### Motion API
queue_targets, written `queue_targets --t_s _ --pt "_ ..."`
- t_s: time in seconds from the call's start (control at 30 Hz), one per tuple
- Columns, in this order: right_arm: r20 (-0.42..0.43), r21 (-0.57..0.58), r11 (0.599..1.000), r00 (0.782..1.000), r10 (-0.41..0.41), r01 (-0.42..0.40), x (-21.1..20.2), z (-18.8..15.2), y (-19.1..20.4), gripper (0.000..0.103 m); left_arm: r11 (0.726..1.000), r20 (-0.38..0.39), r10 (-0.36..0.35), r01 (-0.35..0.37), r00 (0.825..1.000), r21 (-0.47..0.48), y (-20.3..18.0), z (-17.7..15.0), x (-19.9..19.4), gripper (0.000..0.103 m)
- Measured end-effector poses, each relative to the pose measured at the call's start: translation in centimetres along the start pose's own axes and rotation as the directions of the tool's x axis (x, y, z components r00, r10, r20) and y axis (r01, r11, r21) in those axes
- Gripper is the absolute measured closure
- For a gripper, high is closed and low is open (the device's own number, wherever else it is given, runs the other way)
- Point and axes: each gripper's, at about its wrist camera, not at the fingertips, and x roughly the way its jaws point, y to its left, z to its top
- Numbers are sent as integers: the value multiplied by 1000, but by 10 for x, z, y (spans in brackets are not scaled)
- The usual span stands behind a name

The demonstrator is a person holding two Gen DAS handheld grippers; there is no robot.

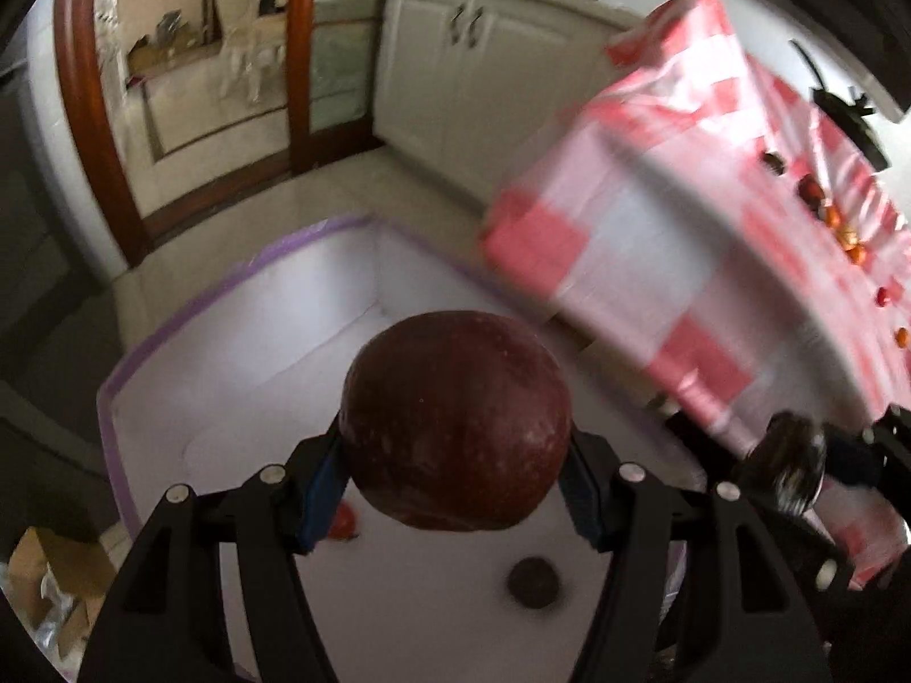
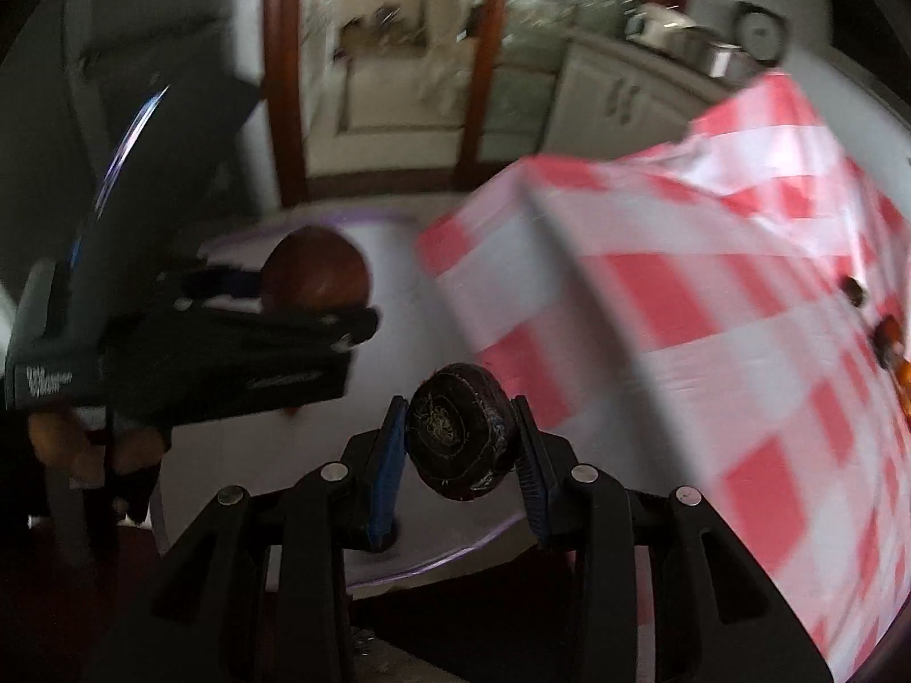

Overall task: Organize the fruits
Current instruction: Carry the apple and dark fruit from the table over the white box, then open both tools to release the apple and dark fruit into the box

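Note:
My left gripper is shut on a large dark red apple, its blue pads pressing on both sides. The apple hangs over a white bin with a purple rim. In the bin lie a small red fruit and a dark round fruit. My right gripper is shut on a small dark wrinkled fruit, over the same bin. In the right wrist view the left gripper with its apple shows at the left. The right gripper shows blurred at the right edge of the left wrist view.
A table under a red-and-white checked cloth stands right beside the bin, with several small red and orange fruits on top. White cabinets and a wooden door frame lie beyond. Cardboard boxes sit at the lower left.

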Motion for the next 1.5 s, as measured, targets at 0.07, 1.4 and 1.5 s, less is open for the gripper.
queue_targets --t_s 0.07,1.4,1.5 --pt "-35 -37 999 999 23 -24 14 -1 14 66 1000 -26 13 -13 1000 -20 7 -6 9 39" --pt "-264 -69 986 956 127 -150 83 -24 34 26 959 -228 197 -235 953 -155 52 -27 52 17" --pt "-227 -80 985 965 129 -151 67 -21 32 23 954 -135 223 -244 965 -174 47 -19 33 17"
